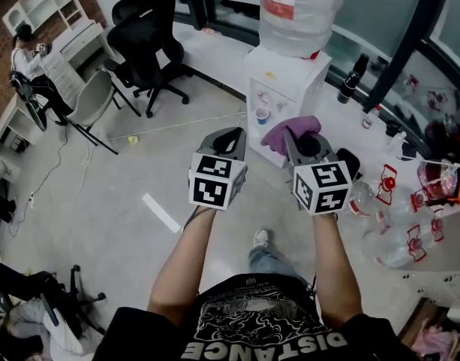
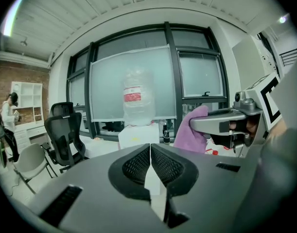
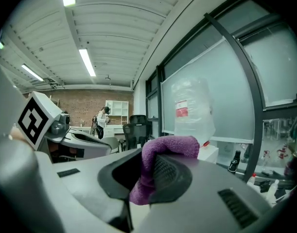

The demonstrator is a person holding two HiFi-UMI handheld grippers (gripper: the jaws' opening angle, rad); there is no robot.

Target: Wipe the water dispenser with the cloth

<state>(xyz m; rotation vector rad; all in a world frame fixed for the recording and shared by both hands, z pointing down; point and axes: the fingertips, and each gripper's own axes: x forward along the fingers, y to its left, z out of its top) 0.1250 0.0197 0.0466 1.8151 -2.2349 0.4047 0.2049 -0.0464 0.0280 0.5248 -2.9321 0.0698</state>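
The white water dispenser [image 1: 284, 89] stands ahead of me with a big clear bottle [image 1: 299, 10] on top; both gripper views show it too, as the dispenser [image 2: 137, 134] and the bottle [image 3: 193, 110]. A purple cloth [image 1: 288, 131] is pinched in my right gripper [image 1: 297, 138], which is shut on it just short of the dispenser's front. The cloth [image 3: 160, 154] drapes over the right jaw. My left gripper [image 1: 231, 135] is shut and empty, held beside the right one, left of the dispenser. From the left gripper view the cloth [image 2: 193, 130] hangs at the right.
Black office chairs [image 1: 147, 40] and a grey chair [image 1: 90, 100] stand to the left. Bottles and red-capped jugs [image 1: 399, 209] crowd the floor at the right. A person [image 1: 30, 62] stands by white shelves far left. Glass windows run behind the dispenser.
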